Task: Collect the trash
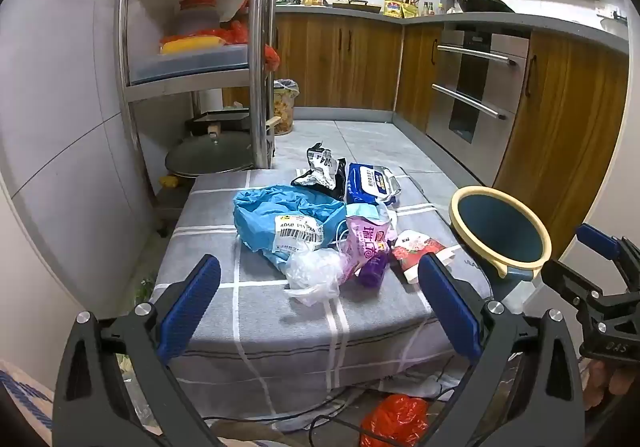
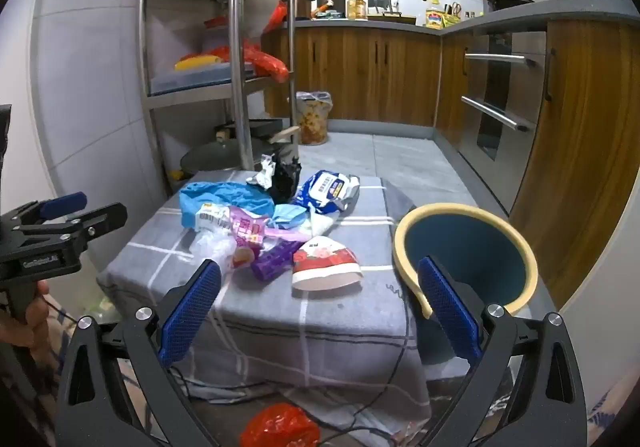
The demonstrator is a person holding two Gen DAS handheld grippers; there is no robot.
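A pile of trash lies on a grey checked cloth (image 1: 224, 287) over a low table: a blue plastic bag (image 1: 280, 215), a clear crumpled bag (image 1: 316, 275), a pink wrapper (image 1: 366, 239), a purple bottle (image 1: 374, 271), a red-and-white paper cup (image 1: 416, 253), a blue wipes pack (image 1: 372, 183) and a black-and-silver wrapper (image 1: 320, 171). A blue bin with a cream rim (image 1: 500, 231) stands at the table's right. My left gripper (image 1: 320, 311) is open and empty before the pile. My right gripper (image 2: 320, 311) is open and empty; the cup (image 2: 324, 263) and the bin (image 2: 468, 251) lie ahead of it.
A steel shelf rack (image 1: 256, 47) with pots stands at the back left. Wooden cabinets (image 1: 340, 59) and an oven (image 1: 476, 79) line the back and right. A lined bin with scraps (image 1: 285, 107) stands on the floor. A red bag (image 1: 396, 423) and cables lie below the table.
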